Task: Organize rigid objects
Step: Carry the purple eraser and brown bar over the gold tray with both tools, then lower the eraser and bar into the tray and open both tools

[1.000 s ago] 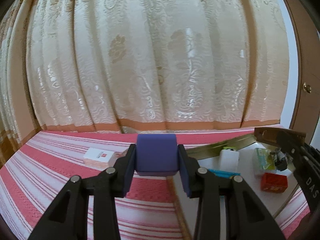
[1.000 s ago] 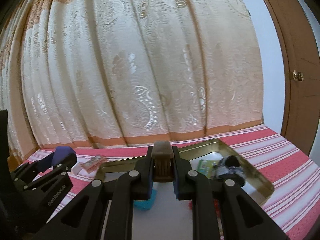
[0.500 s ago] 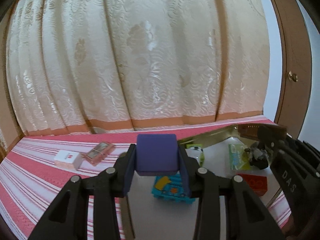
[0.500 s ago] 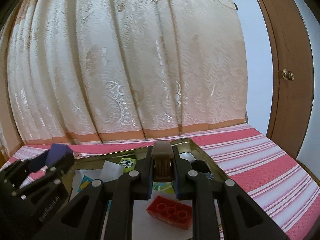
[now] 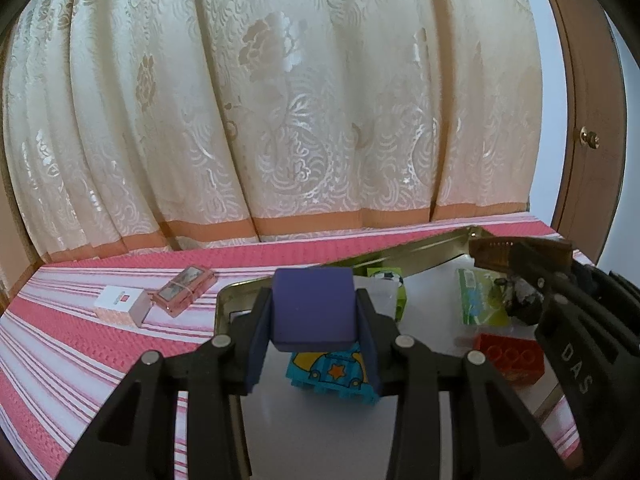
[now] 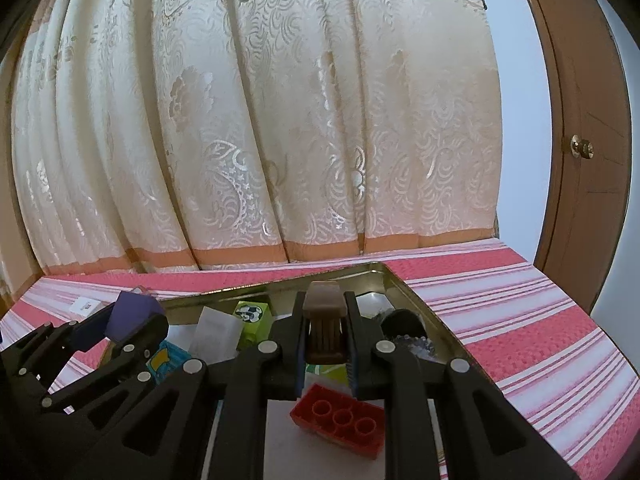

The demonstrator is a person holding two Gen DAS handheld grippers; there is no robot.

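Note:
My left gripper (image 5: 314, 320) is shut on a purple block (image 5: 313, 307) and hangs over the left end of a gold metal tray (image 5: 424, 246). In the right wrist view that same left gripper (image 6: 132, 322) shows at the lower left with the purple block (image 6: 134, 314). My right gripper (image 6: 325, 332) is shut on a small brown ribbed piece (image 6: 324, 326) above the tray (image 6: 404, 284). Inside the tray lie a red brick (image 6: 338, 420), a turquoise brick (image 5: 332, 374), a lime-green block (image 6: 252, 318), a white piece (image 6: 216, 332) and a dark object (image 6: 402, 322).
A white box (image 5: 120, 306) and a pink case (image 5: 184, 290) lie on the red-striped cloth (image 5: 80, 344) left of the tray. A cream curtain (image 5: 280, 100) hangs close behind. A brown door (image 6: 588, 140) with a knob stands at the right.
Both grippers have moved to the right over the tray and sunk a little. The boxes on the cloth slid left in the left wrist view. Both grips are unchanged.

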